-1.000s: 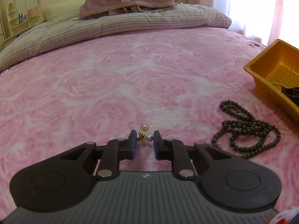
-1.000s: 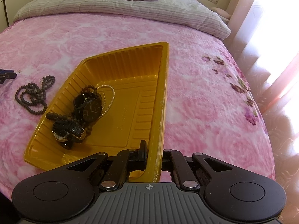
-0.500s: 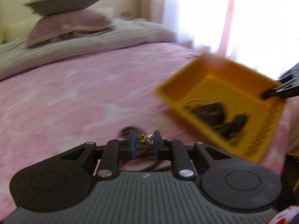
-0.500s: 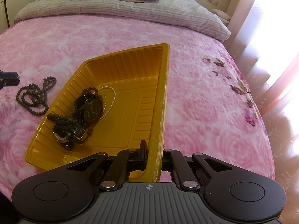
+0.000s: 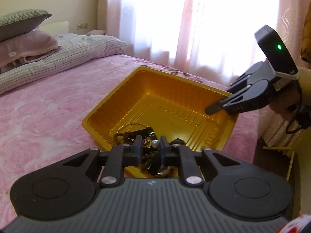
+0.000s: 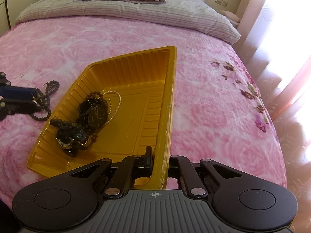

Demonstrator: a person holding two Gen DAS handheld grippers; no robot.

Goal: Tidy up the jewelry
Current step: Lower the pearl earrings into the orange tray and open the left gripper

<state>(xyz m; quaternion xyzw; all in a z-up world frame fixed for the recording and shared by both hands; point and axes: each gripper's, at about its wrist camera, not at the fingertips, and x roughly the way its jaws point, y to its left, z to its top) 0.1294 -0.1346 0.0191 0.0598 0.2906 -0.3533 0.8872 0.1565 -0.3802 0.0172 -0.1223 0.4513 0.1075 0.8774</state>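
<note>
My left gripper (image 5: 150,142) is shut on a pearl earring (image 5: 155,143) with a gold clasp. It hovers over the near corner of the yellow plastic tray (image 5: 124,97), above the jewellery pile there. In the right wrist view that pile shows as two dark watches (image 6: 95,114), a brown bead bracelet and a pearl necklace (image 6: 116,104). My right gripper (image 6: 159,155) is shut on the tray's side wall (image 6: 171,89); in the left wrist view it (image 5: 215,107) clamps the far right rim. The left gripper (image 6: 36,98) enters from the left edge.
A dark bead necklace (image 6: 44,101) lies on the pink rose blanket (image 6: 204,106) just left of the tray. A tiny pale piece (image 6: 21,75) lies further left. Pillows and a striped duvet (image 6: 136,13) sit at the head; curtains and the bed's edge are at right.
My left gripper has lifted the earring off the blanket and swung right, past the bead necklace, to above the tray. The right gripper and the tray have stayed put.
</note>
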